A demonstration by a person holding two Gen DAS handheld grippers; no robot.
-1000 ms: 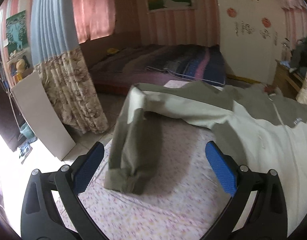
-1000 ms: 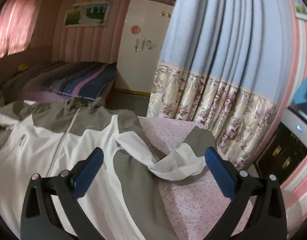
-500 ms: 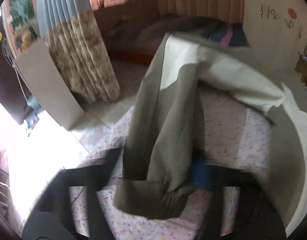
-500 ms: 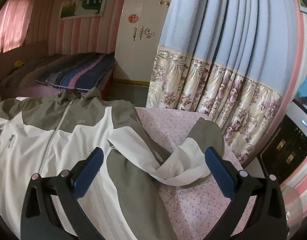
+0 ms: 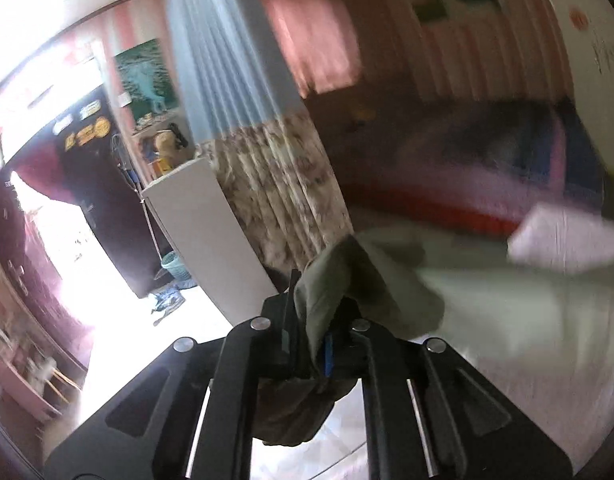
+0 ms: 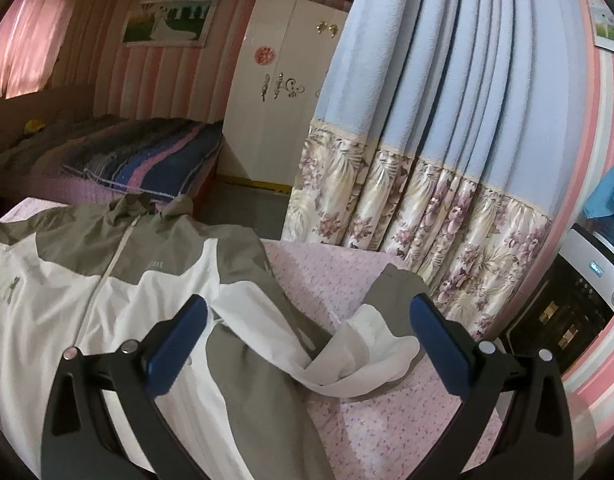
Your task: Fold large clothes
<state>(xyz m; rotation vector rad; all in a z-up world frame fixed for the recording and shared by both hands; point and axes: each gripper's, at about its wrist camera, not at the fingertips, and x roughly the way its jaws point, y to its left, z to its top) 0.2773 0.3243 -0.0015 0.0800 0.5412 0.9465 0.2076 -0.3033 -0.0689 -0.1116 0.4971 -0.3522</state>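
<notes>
Left gripper (image 5: 307,336) is clamped tight on the jacket's olive sleeve cuff (image 5: 331,288), lifted off the pink floral bedspread (image 6: 387,412) (view's blurred). Right gripper (image 6: 307,344) hangs wide open, holding nothing, over the white-and-olive jacket (image 6: 107,304) spread flat, its other sleeve (image 6: 367,360) crumpled between the fingers.

Walls (image 6: 179,76) carry pink vertical stripes. A framed picture (image 6: 167,22) hangs above a low bed (image 6: 119,156) with a striped blue and pink cover. A white wardrobe (image 6: 283,92) stands beside the bed. A blue curtain (image 6: 459,92) with a floral lower band hangs to the right. Pink window curtains (image 6: 23,52) glow with daylight. A white board (image 5: 203,236) leans near a bright open doorway (image 5: 63,240). A turquoise basket (image 5: 174,262) sits on the floor.
</notes>
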